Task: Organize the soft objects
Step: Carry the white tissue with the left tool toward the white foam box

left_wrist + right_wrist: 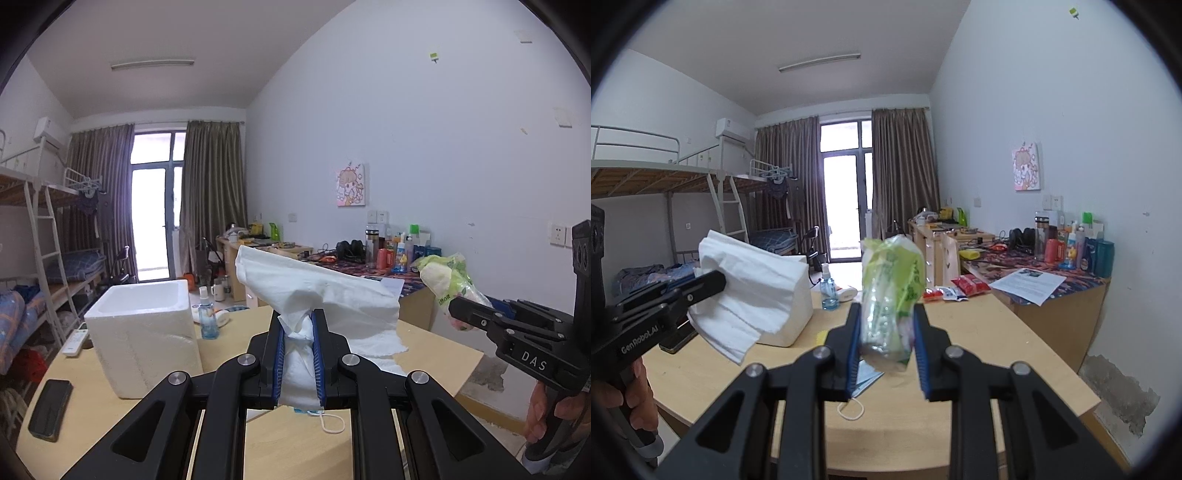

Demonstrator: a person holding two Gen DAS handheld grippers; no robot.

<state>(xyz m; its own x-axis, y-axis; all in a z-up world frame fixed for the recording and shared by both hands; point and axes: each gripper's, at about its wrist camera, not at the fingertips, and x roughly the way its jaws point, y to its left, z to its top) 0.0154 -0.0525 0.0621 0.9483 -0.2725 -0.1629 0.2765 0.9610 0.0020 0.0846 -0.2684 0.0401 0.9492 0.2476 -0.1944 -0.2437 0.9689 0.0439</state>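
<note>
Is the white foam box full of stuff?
No, the white foam box looks bare inside, as far as the left wrist view shows.

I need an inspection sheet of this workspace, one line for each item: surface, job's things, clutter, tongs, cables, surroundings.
Surface: light wooden table, partly covered.
Job's things: white tissue sheets and a green plastic tissue pack, both held above the table; white foam box stands open; face mask lies on the table.
Clutter: black phone, blue spray bottle, remote control, red snack packets.
Tongs: left tongs shut on the tissue sheets; right tongs shut on the tissue pack.
Cables: nothing seen on the table.
Surroundings: bunk beds, curtains, crowded desk.
</note>
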